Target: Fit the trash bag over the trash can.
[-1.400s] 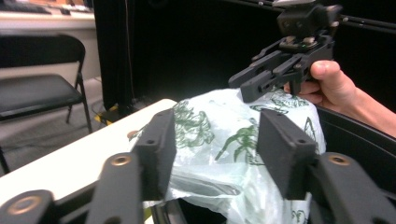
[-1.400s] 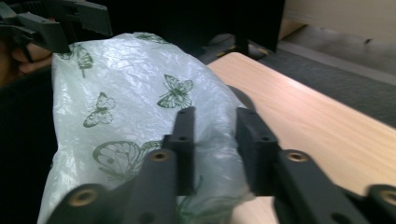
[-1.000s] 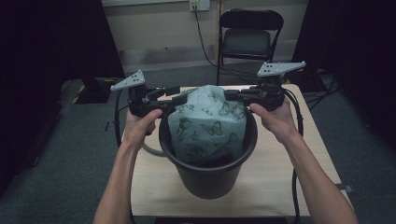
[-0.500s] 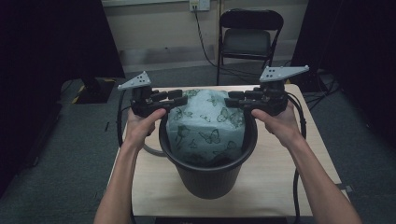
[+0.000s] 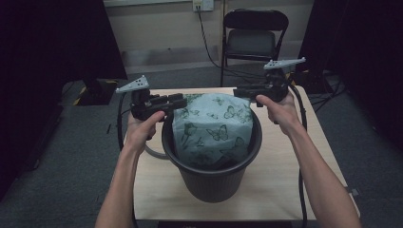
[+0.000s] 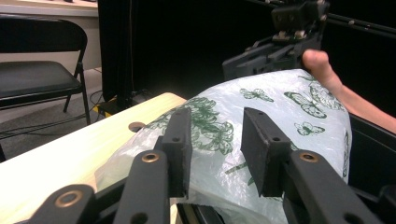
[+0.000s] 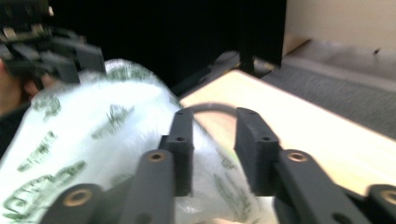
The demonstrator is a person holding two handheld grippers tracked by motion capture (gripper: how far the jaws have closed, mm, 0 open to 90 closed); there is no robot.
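Compared with a second ago, the bag (image 5: 214,128) is sitting lower in the bucket (image 5: 209,183): then it was bulging up as a tall dome between the two grippers, and now its top is flatter and spreading toward the rim. The right gripper (image 5: 240,91) has been moving outward and down toward the far right part of the rim, while the left gripper (image 5: 181,100) is staying close to where it was, at the far left part of the rim.

The left gripper's jaws have just been closing, and in the left gripper view they are standing apart with the printed plastic (image 6: 261,121) lying between and behind them; the pads are not pressing on it, so this gripper is released. The right gripper's jaws have just been opening from clenched. In the right gripper view they are parted over a fold of the bag (image 7: 107,140), and that picture is too blurred to say whether a pad is touching the film.

The bag is a pale green one with dark butterflies, standing in the black bucket in the middle of the tabletop (image 5: 304,156). Its long axis is running roughly upright, its closed rounded end pointing up and slightly away from the person, its lower part hidden inside the bucket.
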